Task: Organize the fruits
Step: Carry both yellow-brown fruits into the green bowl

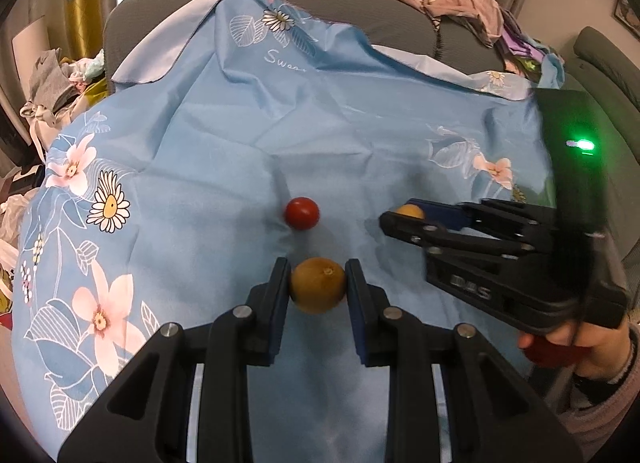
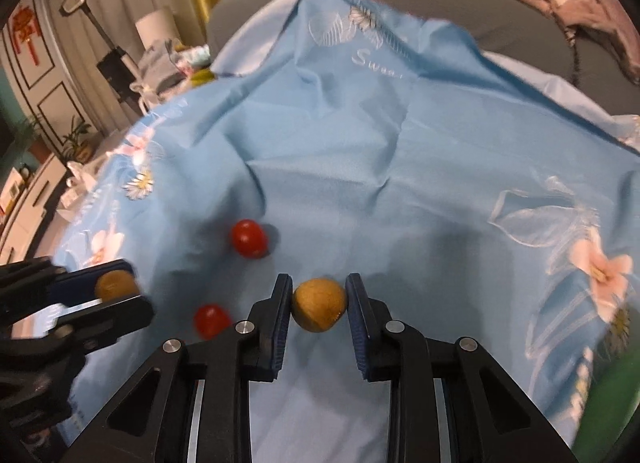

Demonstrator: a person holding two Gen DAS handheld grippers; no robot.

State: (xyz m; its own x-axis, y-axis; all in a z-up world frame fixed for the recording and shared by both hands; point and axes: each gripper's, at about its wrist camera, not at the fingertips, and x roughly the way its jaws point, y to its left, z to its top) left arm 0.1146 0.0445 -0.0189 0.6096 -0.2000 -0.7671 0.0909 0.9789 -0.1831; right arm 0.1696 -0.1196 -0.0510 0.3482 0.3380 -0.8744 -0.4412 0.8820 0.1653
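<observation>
Blue floral cloth (image 1: 320, 135) printed "Sweet", each tool clamping a brown fruit

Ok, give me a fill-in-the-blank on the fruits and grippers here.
1. The left gripper is shut on a ___ fruit.
2. The number of red tomatoes on the cloth is ___.
3. The right gripper holds a brown fruit between its ___.

Missing: brown; two; fingers
</observation>
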